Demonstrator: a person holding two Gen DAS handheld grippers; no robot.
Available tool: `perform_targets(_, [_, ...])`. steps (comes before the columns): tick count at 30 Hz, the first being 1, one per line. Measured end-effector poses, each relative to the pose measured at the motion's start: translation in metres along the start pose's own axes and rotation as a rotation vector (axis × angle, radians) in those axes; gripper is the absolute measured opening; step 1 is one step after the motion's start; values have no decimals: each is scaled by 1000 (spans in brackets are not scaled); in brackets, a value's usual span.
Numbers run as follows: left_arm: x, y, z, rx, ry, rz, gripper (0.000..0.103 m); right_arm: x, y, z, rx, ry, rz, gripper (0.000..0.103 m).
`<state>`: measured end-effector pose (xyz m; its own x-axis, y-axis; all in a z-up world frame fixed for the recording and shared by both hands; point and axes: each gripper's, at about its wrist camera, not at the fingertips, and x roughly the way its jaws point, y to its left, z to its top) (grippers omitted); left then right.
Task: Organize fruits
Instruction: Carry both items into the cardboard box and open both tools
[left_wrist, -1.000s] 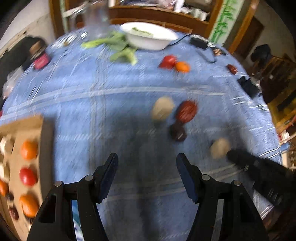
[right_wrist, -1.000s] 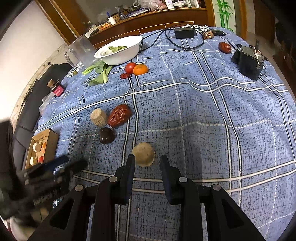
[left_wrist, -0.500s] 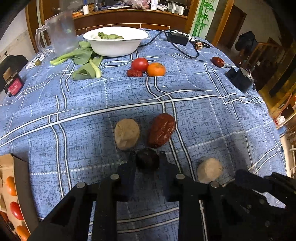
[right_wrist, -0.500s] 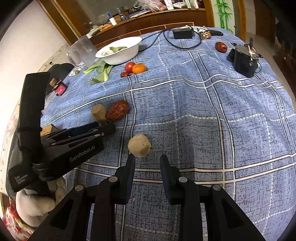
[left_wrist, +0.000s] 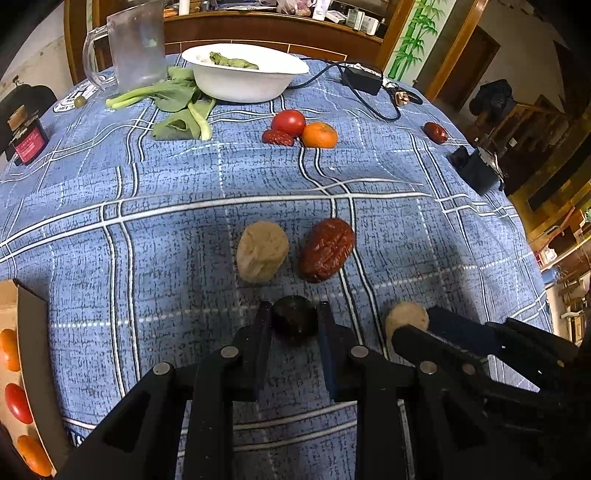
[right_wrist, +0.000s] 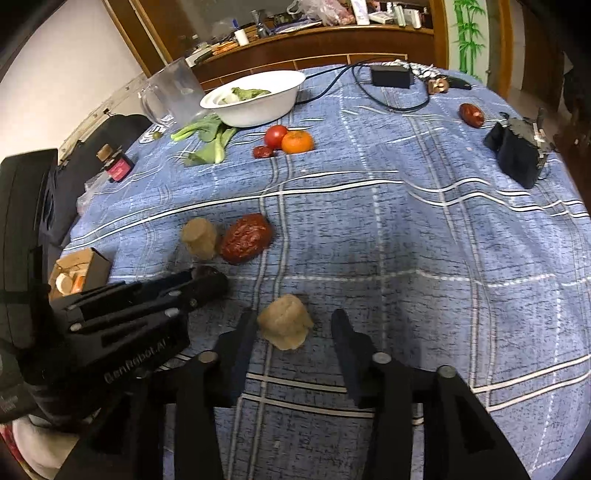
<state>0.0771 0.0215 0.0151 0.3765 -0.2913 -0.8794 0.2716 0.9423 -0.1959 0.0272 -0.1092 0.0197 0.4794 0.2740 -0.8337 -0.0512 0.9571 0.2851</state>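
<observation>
Round desk under a blue plaid cloth (left_wrist: 166, 229), seen along both claws. Left claw (left_wrist: 293, 325) clenched on a small, dark, round fruit (left_wrist: 294, 320) resting on the cloth, pads pressed to either flank. Right claw (right_wrist: 291, 334) with jaws opening, straddling a tan, lumpy, stub-shaped fruit (right_wrist: 284, 325) without touching it; a clear gap on each side. Just beyond the dark fruit: a second tan stub-shaped fruit (left_wrist: 261, 251) beside a large, wrinkled, dark-red date (left_wrist: 327, 249). Farther back, a cluster of red tomato (left_wrist: 289, 122), orange mandarin (left_wrist: 320, 134) and small red date (left_wrist: 278, 137); a lone red date (left_wrist: 436, 132) well apart near the desk's right edge. Cardboard sorting tray (left_wrist: 26, 317) at the left edge, already holding several orange and red fruits in its wells. White bowl (left_wrist: 240, 86), loose green leafy stalks (left_wrist: 173, 107) and clear plastic jug (left_wrist: 136, 44) at the far side, apparently outside the sorting. Progress, judged from the layout: partly done, tray partly filled; one fruit gripped but not lifted, seven more loose on the cloth.
</observation>
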Motion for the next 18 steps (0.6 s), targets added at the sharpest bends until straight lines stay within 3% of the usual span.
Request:
perform_targets(11, [-59, 38, -34, -99, -50, -18, 22, -21, 20, -9, 7, -1, 48, 33])
perform_targets(18, [-126, 86, -74, -185, -108, 11, 22, -32, 81, -19, -29, 22, 161, 33])
